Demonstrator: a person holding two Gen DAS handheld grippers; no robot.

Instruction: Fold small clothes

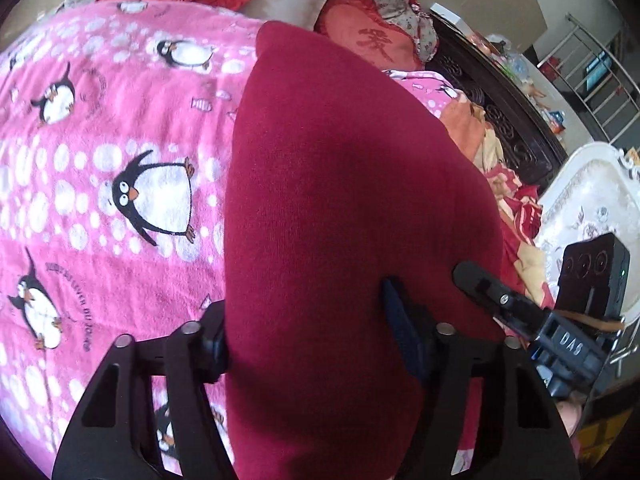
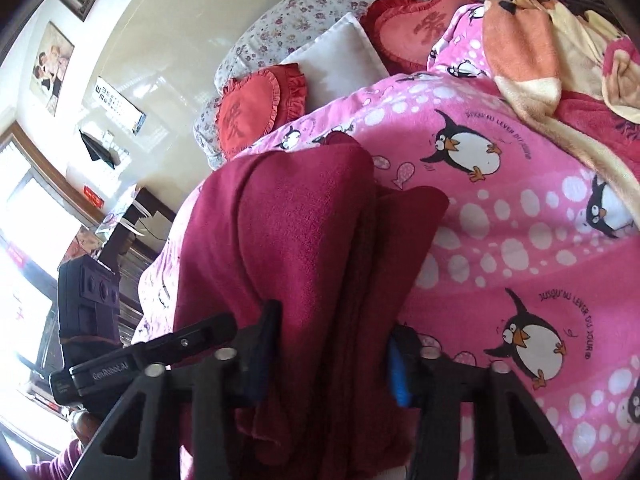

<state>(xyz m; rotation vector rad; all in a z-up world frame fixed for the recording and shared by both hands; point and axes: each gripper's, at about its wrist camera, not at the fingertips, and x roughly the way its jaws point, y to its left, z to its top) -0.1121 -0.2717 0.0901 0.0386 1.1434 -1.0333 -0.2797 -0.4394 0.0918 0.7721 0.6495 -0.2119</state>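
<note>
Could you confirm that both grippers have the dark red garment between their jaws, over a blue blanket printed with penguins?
Nearly right, but the blanket is pink, not blue, as both wrist views show. The rest stands: the dark red garment sits between the jaws of the left gripper and the right gripper, over the penguin print.

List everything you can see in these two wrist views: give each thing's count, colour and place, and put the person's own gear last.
garment: one, dark red, bunched on the bed, between both grippers' fingers
penguin blanket: one, pink, covering the bed
heart cushions: two, red, at the bed's head
pillow: one, white, between the cushions
floral quilt: one, pale, behind the cushions
fleece blanket: one, orange and cream, bed edge
left gripper: one, black, shut on the garment
right gripper: one, black with blue pad, shut on the garment
</note>
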